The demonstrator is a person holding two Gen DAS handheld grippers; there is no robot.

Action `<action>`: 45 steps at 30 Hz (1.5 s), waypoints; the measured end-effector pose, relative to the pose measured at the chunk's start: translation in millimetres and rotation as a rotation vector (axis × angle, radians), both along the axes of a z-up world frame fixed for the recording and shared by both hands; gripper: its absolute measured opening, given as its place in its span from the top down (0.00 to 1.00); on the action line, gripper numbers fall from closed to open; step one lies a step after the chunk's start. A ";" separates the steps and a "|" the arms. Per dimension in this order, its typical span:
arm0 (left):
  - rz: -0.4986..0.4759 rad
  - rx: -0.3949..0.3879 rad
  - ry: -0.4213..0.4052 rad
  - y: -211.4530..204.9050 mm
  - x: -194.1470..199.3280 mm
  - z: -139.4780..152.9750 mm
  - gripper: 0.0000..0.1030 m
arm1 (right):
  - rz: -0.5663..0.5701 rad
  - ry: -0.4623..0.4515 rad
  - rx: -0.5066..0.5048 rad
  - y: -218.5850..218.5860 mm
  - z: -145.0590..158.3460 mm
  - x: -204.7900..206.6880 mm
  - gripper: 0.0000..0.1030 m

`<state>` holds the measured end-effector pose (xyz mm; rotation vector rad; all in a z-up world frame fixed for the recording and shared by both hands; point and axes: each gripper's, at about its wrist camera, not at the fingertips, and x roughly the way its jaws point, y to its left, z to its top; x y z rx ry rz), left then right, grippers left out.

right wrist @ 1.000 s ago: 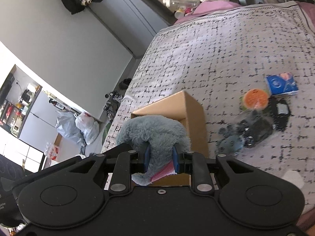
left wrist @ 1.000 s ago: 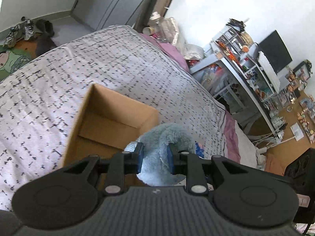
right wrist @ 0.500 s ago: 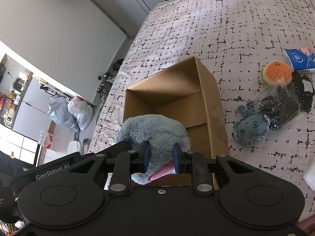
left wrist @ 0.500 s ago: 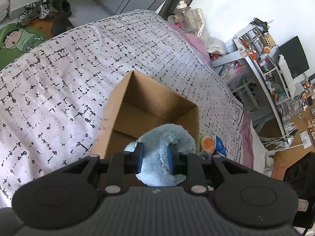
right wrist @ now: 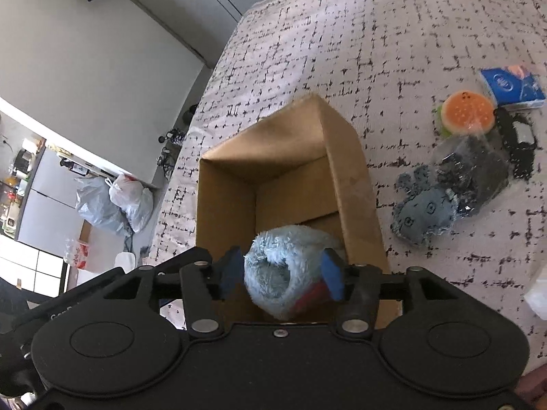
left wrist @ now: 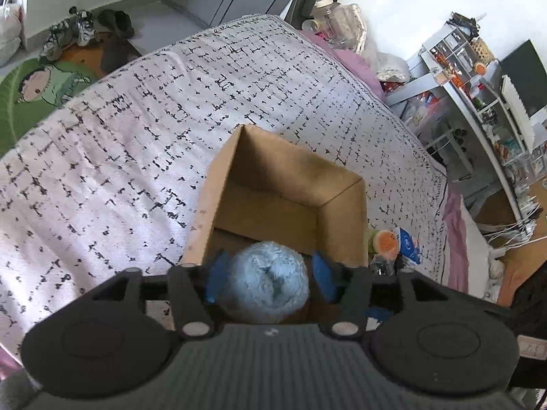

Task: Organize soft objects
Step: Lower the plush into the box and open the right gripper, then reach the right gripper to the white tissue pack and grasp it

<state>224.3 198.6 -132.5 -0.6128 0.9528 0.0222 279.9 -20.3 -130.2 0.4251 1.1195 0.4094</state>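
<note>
Left gripper point(left wrist: 267, 276): jaws have just been opening and now stand spread, blue pads on either side of the fluffy blue plush toy point(left wrist: 266, 287); a gap shows at the right pad, while the left pad sits close to the fur and whether it touches cannot be told.
Right gripper point(right wrist: 283, 276): jaws have likewise just been opening; spread, with the same plush toy point(right wrist: 283, 270) between the pads and a gap at the left pad; the right pad is just beside the fur.
Plush toy: pale blue and shaggy with a patch of red-pink on its underside, sitting over the near end of the cardboard box, inside its walls.
Cardboard box point(right wrist: 355, 177): open-topped, brown, on the bed; its far part shows only bare cardboard.
Bed cover point(left wrist: 143, 130): white with black broken-grid marks.
Right of the box: a small blue-grey stuffed creature point(right wrist: 422, 213) lies beside a dark item in clear plastic wrap point(right wrist: 478, 171); farther off, an orange burger-shaped soft toy point(right wrist: 467, 112) and a blue tissue pack point(right wrist: 512, 87) touch each other.
Room, left view: shoes point(left wrist: 78, 30) on the far floor, cluttered shelves point(left wrist: 478, 78) at right.
</note>
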 end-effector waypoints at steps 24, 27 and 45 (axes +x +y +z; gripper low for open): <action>-0.047 0.193 -0.052 -86.3 -23.1 53.0 0.21 | -0.120 -0.111 -0.031 -106.4 30.4 -43.4 0.16; -0.065 0.200 -0.042 -100.2 -27.3 54.2 0.20 | -0.145 -0.121 -0.045 -121.5 30.8 -50.5 0.09; -0.114 0.274 0.001 -174.9 -34.3 48.0 0.12 | -0.307 0.004 0.021 -202.3 -9.4 -57.4 0.08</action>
